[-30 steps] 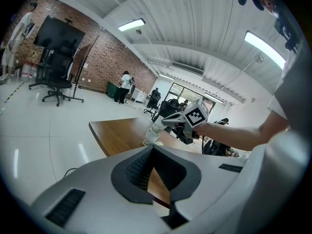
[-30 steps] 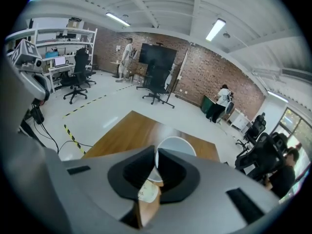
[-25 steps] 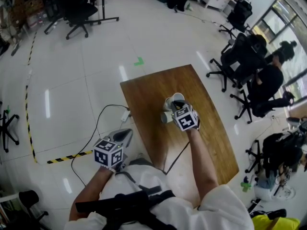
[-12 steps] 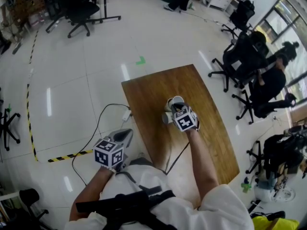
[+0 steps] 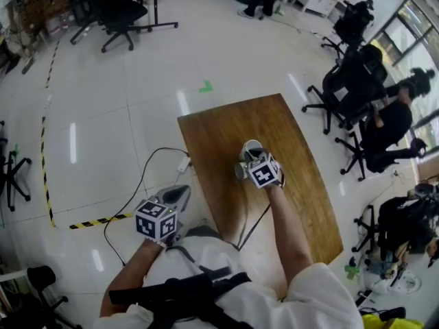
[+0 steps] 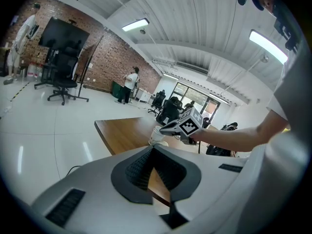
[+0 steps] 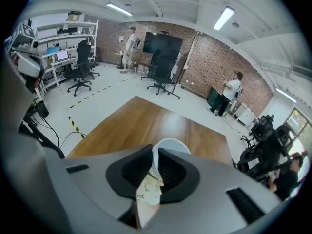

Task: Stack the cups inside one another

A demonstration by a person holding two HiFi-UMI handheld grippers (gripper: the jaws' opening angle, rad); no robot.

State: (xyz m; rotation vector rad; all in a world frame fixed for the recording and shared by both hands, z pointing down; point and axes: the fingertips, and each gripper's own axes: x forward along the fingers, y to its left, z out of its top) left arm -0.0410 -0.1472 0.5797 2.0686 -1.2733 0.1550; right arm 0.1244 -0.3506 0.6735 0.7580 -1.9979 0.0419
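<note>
A white paper cup point(image 7: 170, 146) stands open end up near the middle of the wooden table point(image 5: 302, 184). My right gripper point(image 7: 155, 162) reaches down over it, and the near wall of the cup sits between its pads, which still touch it while the jaws are opening. From the head view the cup point(image 5: 252, 147) shows just beyond the right gripper point(image 5: 248, 159), with a second pale cup shape point(image 5: 239, 171) low at its left. My left gripper point(image 5: 180, 192) hangs off the table's near left edge, shut and empty point(image 6: 152, 150).
A cable point(image 5: 147, 166) runs over the floor left of the table, next to yellow-black floor tape point(image 5: 96, 223). Office chairs point(image 5: 343, 88) and seated people are beyond the table's right side. Bare wood lies all round the cup.
My right gripper has sunk a little toward the table with the cup between its jaws. The left gripper has stayed where it was.
</note>
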